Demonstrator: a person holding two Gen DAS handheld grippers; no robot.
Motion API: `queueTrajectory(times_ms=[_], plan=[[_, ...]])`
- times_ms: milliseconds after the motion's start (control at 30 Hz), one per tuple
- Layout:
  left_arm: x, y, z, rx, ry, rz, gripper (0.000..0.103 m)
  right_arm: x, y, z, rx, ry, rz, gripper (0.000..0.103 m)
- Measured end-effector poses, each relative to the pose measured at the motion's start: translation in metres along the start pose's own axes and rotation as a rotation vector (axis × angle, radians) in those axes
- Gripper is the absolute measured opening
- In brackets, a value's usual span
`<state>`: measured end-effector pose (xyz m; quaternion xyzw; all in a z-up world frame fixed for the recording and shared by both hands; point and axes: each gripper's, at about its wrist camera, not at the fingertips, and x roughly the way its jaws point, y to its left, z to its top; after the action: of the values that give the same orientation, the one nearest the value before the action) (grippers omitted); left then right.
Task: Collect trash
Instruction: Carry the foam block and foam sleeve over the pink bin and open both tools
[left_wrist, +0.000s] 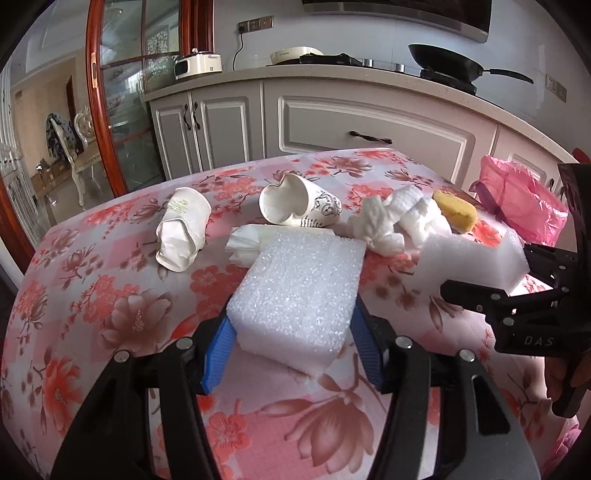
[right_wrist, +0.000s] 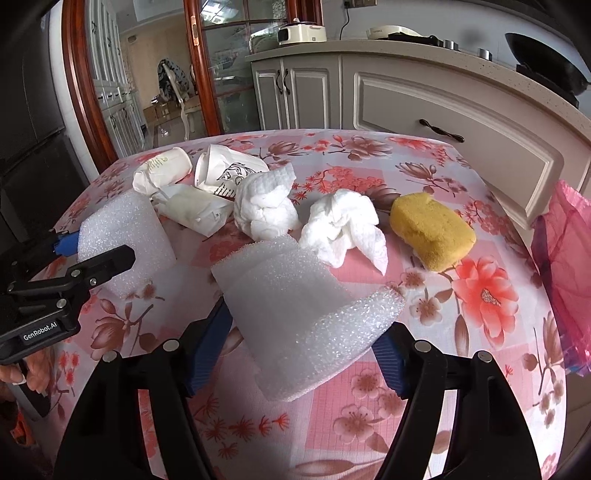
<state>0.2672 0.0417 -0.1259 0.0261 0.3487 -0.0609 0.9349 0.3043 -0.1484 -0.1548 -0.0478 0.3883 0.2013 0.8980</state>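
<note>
My left gripper (left_wrist: 291, 343) is shut on a white foam block (left_wrist: 299, 291), its blue pads pressed on both sides; the block also shows in the right wrist view (right_wrist: 125, 240). My right gripper (right_wrist: 299, 354) is shut on a second white foam piece (right_wrist: 295, 314), also visible in the left wrist view (left_wrist: 472, 258). On the floral tablecloth (left_wrist: 92, 314) lie two crushed paper cups (left_wrist: 181, 232) (left_wrist: 299, 203), crumpled white tissues (right_wrist: 266, 203) (right_wrist: 343, 225) and a yellow sponge (right_wrist: 432, 229). A pink trash bag (right_wrist: 569, 266) hangs at the table's right edge.
A folded white wrapper (right_wrist: 192, 210) lies behind the foam. Grey kitchen cabinets (left_wrist: 369, 125) stand behind the table, with a pan (left_wrist: 447, 62) and an appliance (left_wrist: 197, 64) on the counter. A wood-framed glass door (left_wrist: 122, 92) is at the left.
</note>
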Motion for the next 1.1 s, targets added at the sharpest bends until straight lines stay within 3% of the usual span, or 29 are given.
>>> queueTrajectory(times_ms=[500, 1100], plan=[[-0.046, -0.027, 0.002, 0.04, -0.078, 0.041, 0.057, -0.06, -0.003, -0.017, 0.049, -0.107, -0.063, 0.069], [-0.094, -0.075, 0.0, 0.076, -0.177, -0.016, 0.057, -0.134, -0.011, -0.033, 0.172, -0.202, -0.194, 0.069]])
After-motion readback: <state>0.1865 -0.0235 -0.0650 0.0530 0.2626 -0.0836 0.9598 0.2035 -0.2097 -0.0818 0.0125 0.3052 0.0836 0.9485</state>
